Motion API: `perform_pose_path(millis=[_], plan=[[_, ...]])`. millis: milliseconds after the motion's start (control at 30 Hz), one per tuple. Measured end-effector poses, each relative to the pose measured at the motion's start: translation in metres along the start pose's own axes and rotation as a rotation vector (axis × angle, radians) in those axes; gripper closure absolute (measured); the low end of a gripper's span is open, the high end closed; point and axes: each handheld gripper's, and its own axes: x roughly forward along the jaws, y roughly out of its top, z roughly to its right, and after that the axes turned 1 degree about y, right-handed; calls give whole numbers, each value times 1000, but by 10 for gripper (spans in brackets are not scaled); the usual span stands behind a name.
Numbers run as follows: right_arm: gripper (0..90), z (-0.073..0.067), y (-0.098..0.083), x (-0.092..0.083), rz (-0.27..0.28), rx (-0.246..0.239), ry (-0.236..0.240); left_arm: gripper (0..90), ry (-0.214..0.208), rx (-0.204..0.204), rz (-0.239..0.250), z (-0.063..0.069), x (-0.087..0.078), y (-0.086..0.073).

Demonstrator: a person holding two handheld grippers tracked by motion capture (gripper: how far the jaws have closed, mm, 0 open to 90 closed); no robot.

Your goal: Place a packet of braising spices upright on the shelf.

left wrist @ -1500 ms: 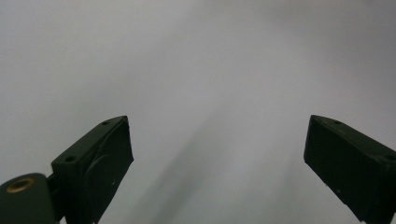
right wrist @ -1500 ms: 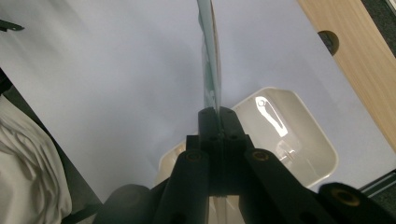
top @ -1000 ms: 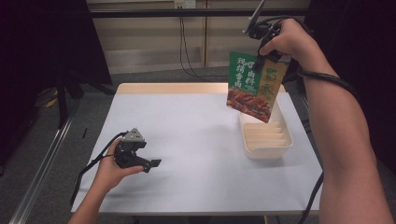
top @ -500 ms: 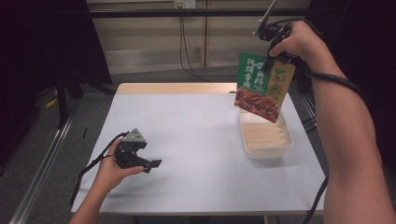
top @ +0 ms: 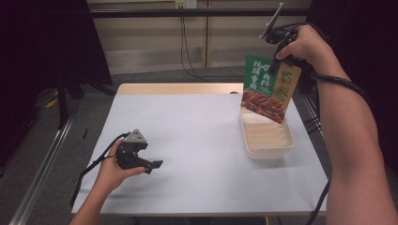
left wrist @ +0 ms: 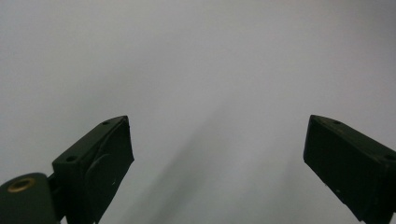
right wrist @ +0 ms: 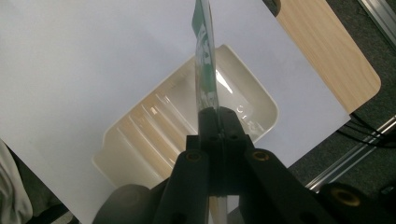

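The right gripper (right wrist: 215, 122) is pinching a green food packet (top: 268, 88) by its top edge, dangling it above the white ribbed tray (top: 280, 146) at the table's (top: 197, 140) right side. The left gripper (top: 151, 164) is resting spread-jawed on bare tabletop. Since a second ago, the packet is sitting farther right and higher.

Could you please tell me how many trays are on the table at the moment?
1. The white ribbed tray sits near the table's right edge, empty, directly under the green food packet that the right gripper holds above it. The packet hides a little of the tray's far end.
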Motion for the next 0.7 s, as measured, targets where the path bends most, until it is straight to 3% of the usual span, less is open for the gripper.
perform_pose_path(millis=[333,700], plan=[[900,7,-1,6,-5,15,-6,80,-9,0,-11,1,0,0],[900,16,3,7,5,-6,-23,80,-12,-4,-5,0,0,0]])
